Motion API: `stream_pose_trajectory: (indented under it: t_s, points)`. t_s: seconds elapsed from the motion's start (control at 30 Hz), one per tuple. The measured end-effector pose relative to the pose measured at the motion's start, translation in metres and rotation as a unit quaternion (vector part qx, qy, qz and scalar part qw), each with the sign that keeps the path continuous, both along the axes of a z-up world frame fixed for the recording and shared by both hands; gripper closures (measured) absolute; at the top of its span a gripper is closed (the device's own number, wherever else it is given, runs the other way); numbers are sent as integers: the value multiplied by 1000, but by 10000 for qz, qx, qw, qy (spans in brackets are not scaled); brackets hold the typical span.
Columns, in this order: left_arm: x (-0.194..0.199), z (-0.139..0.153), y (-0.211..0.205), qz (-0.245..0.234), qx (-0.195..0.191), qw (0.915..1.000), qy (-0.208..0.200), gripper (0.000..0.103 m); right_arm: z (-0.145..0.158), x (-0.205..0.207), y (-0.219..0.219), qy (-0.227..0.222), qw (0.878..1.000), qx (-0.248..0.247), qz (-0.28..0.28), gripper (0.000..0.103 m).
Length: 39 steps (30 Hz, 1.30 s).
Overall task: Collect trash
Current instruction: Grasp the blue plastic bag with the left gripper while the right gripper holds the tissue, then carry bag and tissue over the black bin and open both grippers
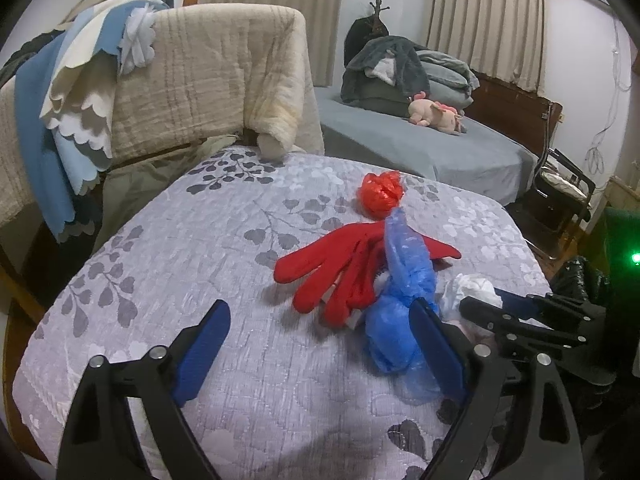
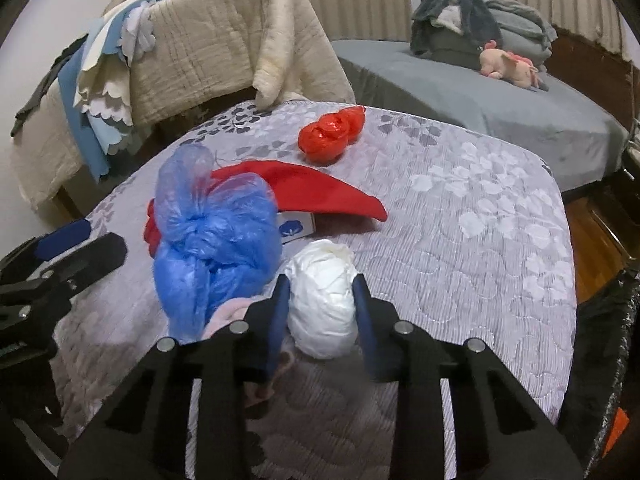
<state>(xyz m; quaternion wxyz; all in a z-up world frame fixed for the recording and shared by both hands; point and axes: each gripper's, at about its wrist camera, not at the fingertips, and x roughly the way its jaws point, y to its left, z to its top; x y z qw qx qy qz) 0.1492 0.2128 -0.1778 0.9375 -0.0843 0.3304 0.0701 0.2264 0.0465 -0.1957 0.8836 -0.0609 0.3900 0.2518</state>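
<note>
Your right gripper was clamped on the white wad, probably plastic, on the quilt; your left gripper gaped beside the blue bag; red bag further back.

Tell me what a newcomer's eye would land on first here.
Probably the right gripper, closed on a white crumpled bag at the near edge of the grey floral quilt. Just left stands a knotted blue plastic bag, a red glove behind it, and a red plastic wad farther back.

A pink plush toy lies on the grey bed beside folded blankets.
</note>
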Motion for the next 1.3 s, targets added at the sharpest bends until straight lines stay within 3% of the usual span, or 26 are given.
stream_pose_trajectory:
  t_s: [0.33, 0.67, 0.83, 0.9, 1.0, 1.3]
  points:
    - [9, -3, -26, -346, -156, 9993, 62, 26, 20, -1, -31, -180, 9993, 105, -299, 72]
    - [25, -21, -40, -598, -337, 9970, 363, 49, 16, -4, -44, -132, 9992, 42, -376, 72]
    - [27, -26, -42, -601, -411, 9964, 444, 54, 16, -5, -46, -134, 9992, 40, -371, 72]
    - [29, -28, -41, -610, -449, 9960, 476, 65, 16, -5, -46, -130, 9992, 40, -374, 72]
    - [28, -29, -39, -573, -503, 9958, 511, 72, 16, -5, -46, -134, 9992, 40, -373, 72]
    - [15, -14, -37, -386, -392, 9979, 336, 78, 25, -11, -49, -204, 9991, 52, -366, 72]
